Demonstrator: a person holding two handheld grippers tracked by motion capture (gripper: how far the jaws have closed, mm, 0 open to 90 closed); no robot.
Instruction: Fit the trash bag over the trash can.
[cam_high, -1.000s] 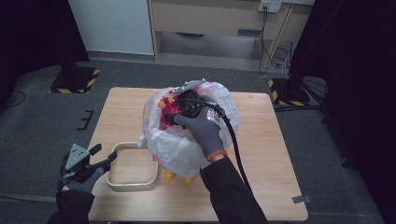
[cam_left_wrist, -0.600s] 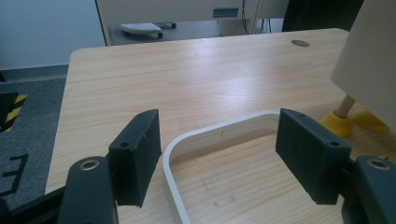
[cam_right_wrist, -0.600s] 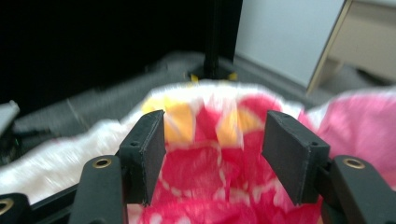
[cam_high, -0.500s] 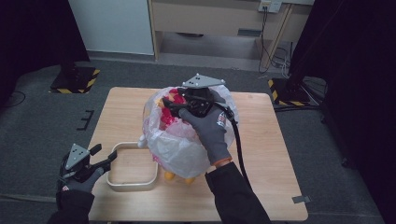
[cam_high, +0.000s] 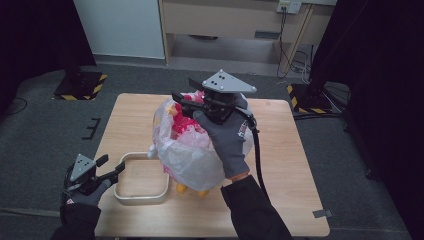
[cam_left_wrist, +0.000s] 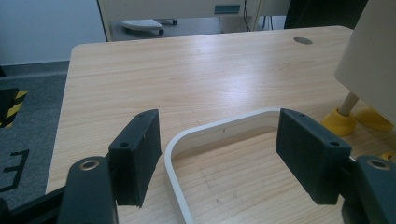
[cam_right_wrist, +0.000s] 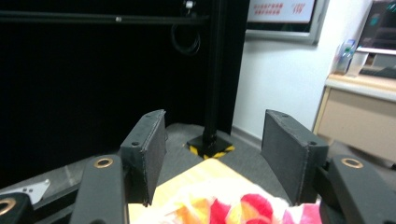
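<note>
We hold the right gripper (cam_high: 187, 102) above the translucent white plastic bag (cam_high: 192, 155) of red and yellow items, which stands mid-surface on yellow feet; its jaws are apart and grip nothing. Our left gripper (cam_high: 111, 169) waits at the near left, jaws spread across the rim of the cream rounded-square tray (cam_high: 142, 200) without pressing it. To do this well, we should probably lower squarely onto the bag's far rim, pinch plastic only, and steady the tray.

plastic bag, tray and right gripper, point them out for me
plastic bag (cam_high: 192, 162), high view, clear front wall
tray (cam_high: 141, 200), high view, near rim
right gripper (cam_high: 186, 96), high view, between its open fingertips
</note>
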